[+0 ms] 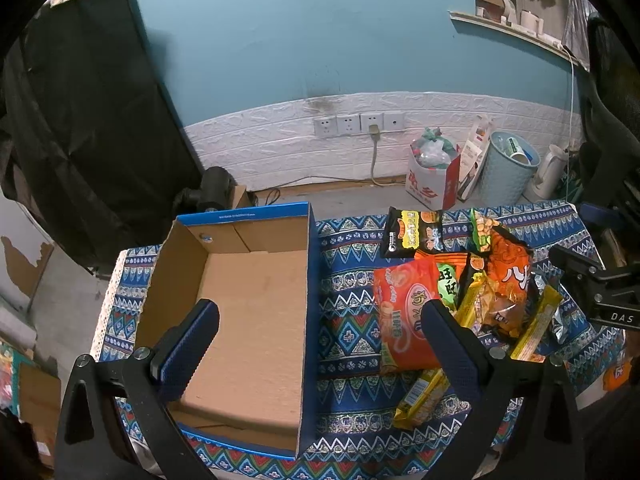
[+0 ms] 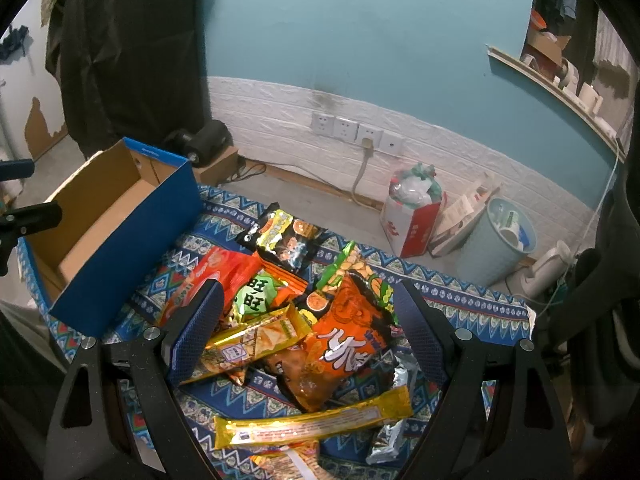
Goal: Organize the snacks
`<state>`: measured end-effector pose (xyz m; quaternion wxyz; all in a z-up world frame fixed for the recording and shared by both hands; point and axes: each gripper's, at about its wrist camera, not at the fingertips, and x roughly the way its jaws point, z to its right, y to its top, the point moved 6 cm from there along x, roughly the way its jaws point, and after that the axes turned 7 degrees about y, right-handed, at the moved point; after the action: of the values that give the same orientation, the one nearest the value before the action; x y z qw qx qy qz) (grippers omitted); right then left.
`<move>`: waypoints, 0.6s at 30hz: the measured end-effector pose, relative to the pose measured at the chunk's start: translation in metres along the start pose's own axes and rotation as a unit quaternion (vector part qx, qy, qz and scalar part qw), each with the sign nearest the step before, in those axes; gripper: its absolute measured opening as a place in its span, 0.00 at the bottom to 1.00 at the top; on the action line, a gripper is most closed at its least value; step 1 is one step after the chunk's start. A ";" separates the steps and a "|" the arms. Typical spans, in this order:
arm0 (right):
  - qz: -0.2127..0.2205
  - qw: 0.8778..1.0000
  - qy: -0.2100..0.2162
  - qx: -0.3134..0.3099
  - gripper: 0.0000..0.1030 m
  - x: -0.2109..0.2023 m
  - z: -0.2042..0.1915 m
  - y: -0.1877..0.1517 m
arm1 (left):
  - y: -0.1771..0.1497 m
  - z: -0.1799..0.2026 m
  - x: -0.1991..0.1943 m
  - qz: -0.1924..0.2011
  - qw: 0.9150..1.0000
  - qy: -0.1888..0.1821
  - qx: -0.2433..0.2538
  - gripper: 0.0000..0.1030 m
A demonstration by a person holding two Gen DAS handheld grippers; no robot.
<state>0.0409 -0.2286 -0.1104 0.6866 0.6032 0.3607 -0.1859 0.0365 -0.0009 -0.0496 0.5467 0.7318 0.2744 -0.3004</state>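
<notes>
An empty cardboard box with blue outer walls sits on the patterned cloth; the right wrist view shows the box at the left. A pile of snack packets lies to its right: a red-orange bag, a black packet, an orange bag and yellow bars. My left gripper is open above the box's right wall, holding nothing. My right gripper hangs open over the pile, its fingers either side of a yellow bar, holding nothing.
Behind the table, on the floor by the white brick wall, stand a red-and-white bag, a pale blue bin and a white kettle. A dark cover hangs at the left. The cloth's edge is near the right.
</notes>
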 end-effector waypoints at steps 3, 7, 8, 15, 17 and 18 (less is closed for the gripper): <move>0.000 1.000 0.001 -0.002 0.82 0.000 0.002 -0.001 | 0.000 0.001 -0.001 0.000 1.000 0.000 0.000 0.99; -0.003 1.000 0.000 -0.005 0.82 -0.001 -0.005 0.003 | 0.000 0.001 -0.001 0.000 1.000 -0.001 -0.001 0.99; -0.003 1.000 -0.001 -0.005 0.82 -0.001 -0.005 0.003 | 0.000 0.001 -0.001 -0.001 1.000 -0.001 -0.001 0.99; -0.004 1.000 -0.001 -0.005 0.82 -0.001 -0.005 0.003 | 0.000 0.000 0.000 -0.005 1.000 -0.009 -0.005 0.99; -0.004 1.000 -0.002 -0.006 0.82 -0.001 -0.005 0.003 | 0.000 0.000 0.001 -0.007 1.000 -0.011 -0.005 0.99; -0.004 1.000 -0.002 -0.006 0.82 0.000 -0.005 0.003 | 0.000 0.001 0.001 -0.007 1.000 -0.012 -0.005 0.99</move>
<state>0.0411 -0.2234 -0.1083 0.6898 0.5974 0.3634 -0.1877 0.0368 -0.0016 -0.0504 0.5516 0.7233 0.2749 -0.3114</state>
